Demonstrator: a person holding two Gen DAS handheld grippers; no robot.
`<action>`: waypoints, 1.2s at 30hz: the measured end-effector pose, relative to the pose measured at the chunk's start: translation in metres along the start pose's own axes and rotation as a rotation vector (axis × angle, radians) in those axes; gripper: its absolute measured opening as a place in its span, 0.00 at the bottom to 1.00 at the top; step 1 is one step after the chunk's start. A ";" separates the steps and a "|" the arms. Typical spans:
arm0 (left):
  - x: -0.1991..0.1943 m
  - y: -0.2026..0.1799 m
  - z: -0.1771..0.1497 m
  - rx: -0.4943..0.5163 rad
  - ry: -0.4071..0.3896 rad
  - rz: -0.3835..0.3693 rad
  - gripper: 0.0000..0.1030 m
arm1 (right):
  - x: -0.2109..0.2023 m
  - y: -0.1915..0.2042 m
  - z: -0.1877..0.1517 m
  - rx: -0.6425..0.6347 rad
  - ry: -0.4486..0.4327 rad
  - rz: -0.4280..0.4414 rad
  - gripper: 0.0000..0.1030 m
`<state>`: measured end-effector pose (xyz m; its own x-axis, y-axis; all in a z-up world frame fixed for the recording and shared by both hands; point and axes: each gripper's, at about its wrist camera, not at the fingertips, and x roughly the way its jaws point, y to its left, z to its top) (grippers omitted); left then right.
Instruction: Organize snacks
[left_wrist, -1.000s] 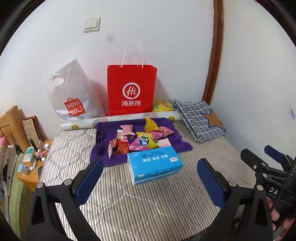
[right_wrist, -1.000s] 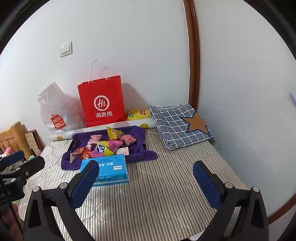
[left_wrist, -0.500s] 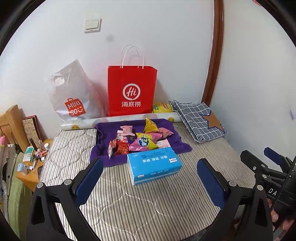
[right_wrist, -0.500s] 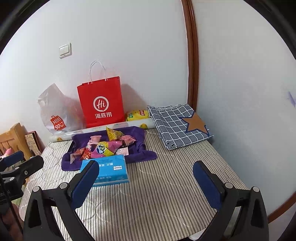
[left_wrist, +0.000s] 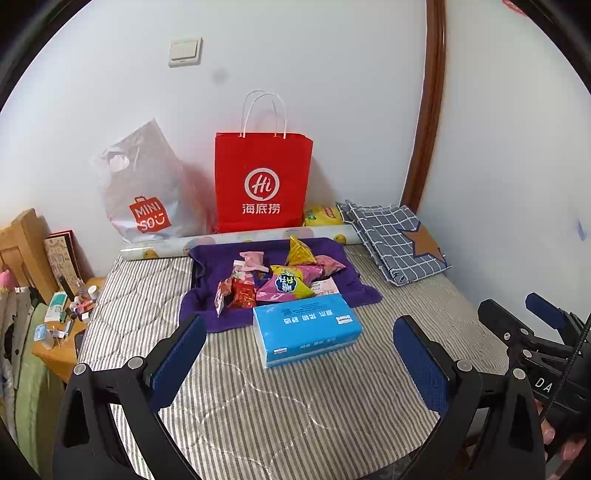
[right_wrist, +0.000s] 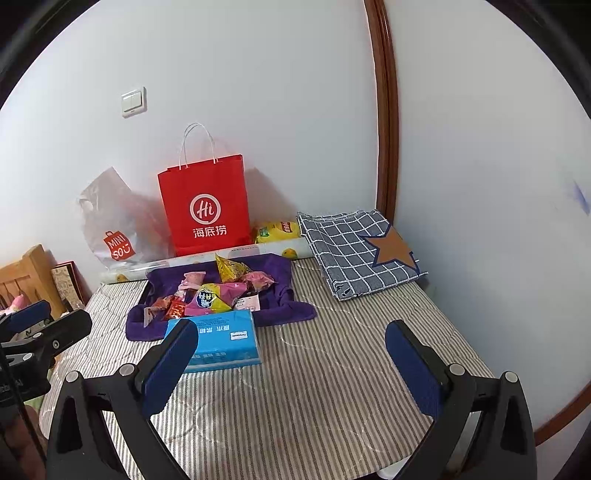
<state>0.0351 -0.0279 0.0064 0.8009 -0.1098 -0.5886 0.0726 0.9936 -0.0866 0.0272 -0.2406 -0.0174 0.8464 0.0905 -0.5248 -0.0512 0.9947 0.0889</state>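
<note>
Both units are held above the near end of a bed covered by a grey-striped mattress (left_wrist: 295, 398). The left hand-held gripper (left_wrist: 299, 354) has its blue-padded fingers (left_wrist: 177, 354) spread wide apart with nothing between them. The right hand-held gripper (right_wrist: 291, 362) is likewise spread wide and carries nothing; in the left wrist view its body appears at the right edge, with fingertips of the person's hand (left_wrist: 561, 443) visible below it. The snacks (left_wrist: 284, 277), a loose heap of small packets in pink, red, yellow and gold wrappers, lie on a purple cloth (left_wrist: 207, 306) spread over the far half of the mattress, well apart from both units. A blue tissue pack (left_wrist: 306, 332) lies at the near edge of the cloth, touching the heap's near side. Behind the cloth, a printed roll (left_wrist: 236, 238) lies across the bed. A red paper bag (left_wrist: 263, 184) with white handles stands upright against the wall behind the roll, with a grey plastic shopping bag (left_wrist: 144, 188) just beside it on the left. A yellow packet (left_wrist: 323, 216) sits at the red bag's right base. A folded checked cloth with a brown star (left_wrist: 395, 240) lies in the far right corner. A cluttered wooden nightstand (left_wrist: 59, 332) stands left of the bed.
</note>
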 end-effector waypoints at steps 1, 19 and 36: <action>0.000 0.000 0.000 0.000 0.000 0.000 0.97 | 0.000 0.000 0.000 0.000 0.000 0.000 0.99; -0.002 0.000 0.001 -0.002 -0.002 0.001 0.97 | -0.001 0.001 0.000 0.000 0.001 -0.002 0.99; -0.004 0.001 0.002 -0.007 -0.004 0.002 0.97 | -0.002 0.003 0.000 -0.004 -0.003 0.004 0.99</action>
<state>0.0331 -0.0263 0.0102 0.8037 -0.1075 -0.5852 0.0667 0.9936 -0.0910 0.0255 -0.2381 -0.0162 0.8479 0.0943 -0.5217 -0.0565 0.9945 0.0880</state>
